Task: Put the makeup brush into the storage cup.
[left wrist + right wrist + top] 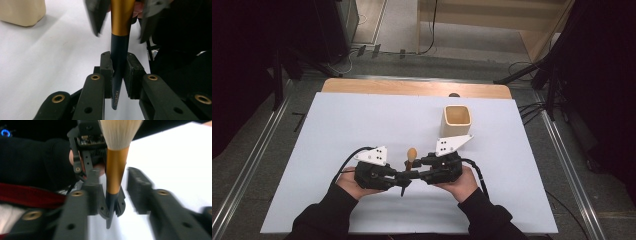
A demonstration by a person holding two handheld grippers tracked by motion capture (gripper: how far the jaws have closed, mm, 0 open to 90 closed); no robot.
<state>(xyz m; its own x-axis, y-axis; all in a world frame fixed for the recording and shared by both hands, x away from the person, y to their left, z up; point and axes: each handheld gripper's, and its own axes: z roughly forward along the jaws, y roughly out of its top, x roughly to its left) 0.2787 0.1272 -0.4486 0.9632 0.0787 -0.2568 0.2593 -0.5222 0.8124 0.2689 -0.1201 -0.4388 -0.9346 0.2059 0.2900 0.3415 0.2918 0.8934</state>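
A makeup brush with pale bristles, a gold ferrule and a dark handle stands upright above the white table cover between both grippers. My left gripper is shut on the dark handle low down, its pads pressing both sides. My right gripper faces it from the other side. Its jaws are open around the gold ferrule, with a clear gap at one pad. In the high view the left gripper and the right gripper meet at the brush near the table's front.
A beige square cup stands empty behind the right gripper, also seen in the left gripper view. The white cover lies over a wooden table. Cables and dark stands surround the table on the floor.
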